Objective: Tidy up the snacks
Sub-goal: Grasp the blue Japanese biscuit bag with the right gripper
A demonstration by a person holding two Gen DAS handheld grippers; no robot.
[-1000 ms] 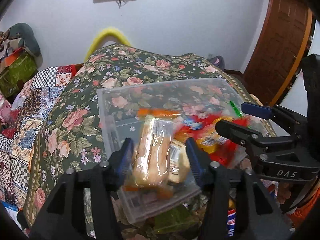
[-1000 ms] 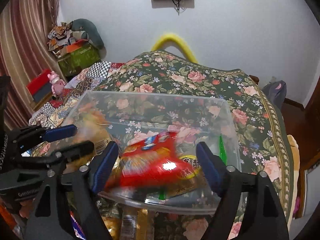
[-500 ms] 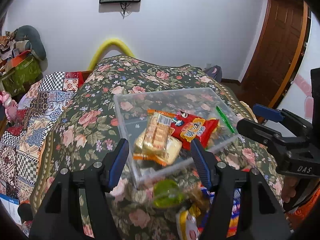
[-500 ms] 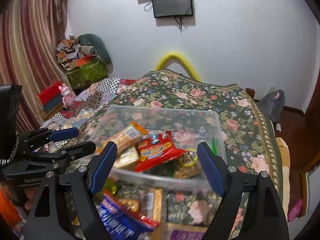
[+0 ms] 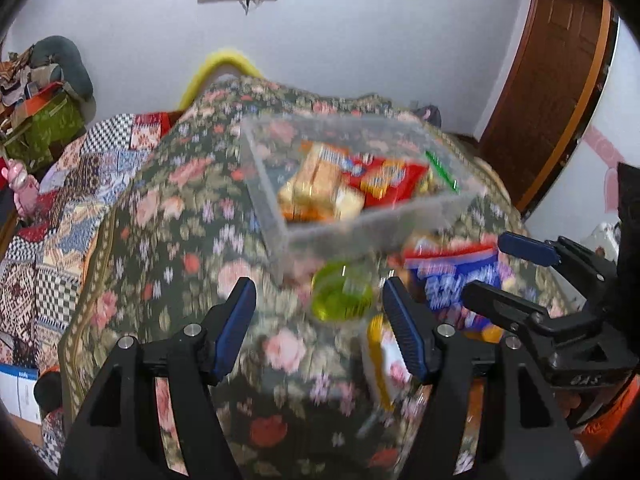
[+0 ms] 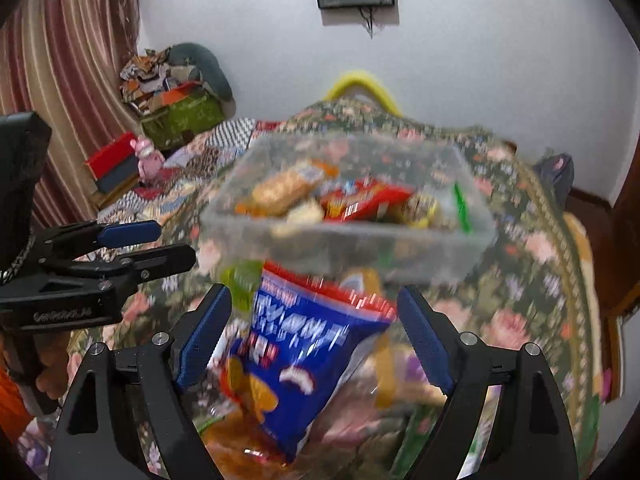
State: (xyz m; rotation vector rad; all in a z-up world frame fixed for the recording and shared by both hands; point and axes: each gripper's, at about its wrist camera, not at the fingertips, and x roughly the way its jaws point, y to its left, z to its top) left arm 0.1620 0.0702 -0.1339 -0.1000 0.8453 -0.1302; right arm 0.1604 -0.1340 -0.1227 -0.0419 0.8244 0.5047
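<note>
A clear plastic bin [image 5: 376, 236] [image 6: 360, 248] sits on the floral bedspread. It holds a biscuit pack [image 5: 316, 184], a red snack bag [image 5: 384, 180] [image 6: 364, 200] and a green stick. My left gripper [image 5: 320, 328] is open and empty, held back from the bin over a green cup [image 5: 340, 296]. My right gripper [image 6: 316, 332] is open over a blue and red chip bag [image 6: 296, 360] that lies among loose snacks in front of the bin; it also shows in the left wrist view [image 5: 460, 276]. Both views are blurred by motion.
A yellow and white packet [image 5: 384, 360] lies near the left gripper. The floral bedspread [image 5: 168, 240] covers the bed; a patchwork quilt [image 5: 52, 220] lies to the left. A wooden door [image 5: 552, 80] stands at right. Boxes and a green bag [image 6: 180, 116] sit by the curtain.
Both grippers have drawn back from the bin after letting go of the biscuit pack and the red bag, which now lie in it. The loose snacks in front have come into view.
</note>
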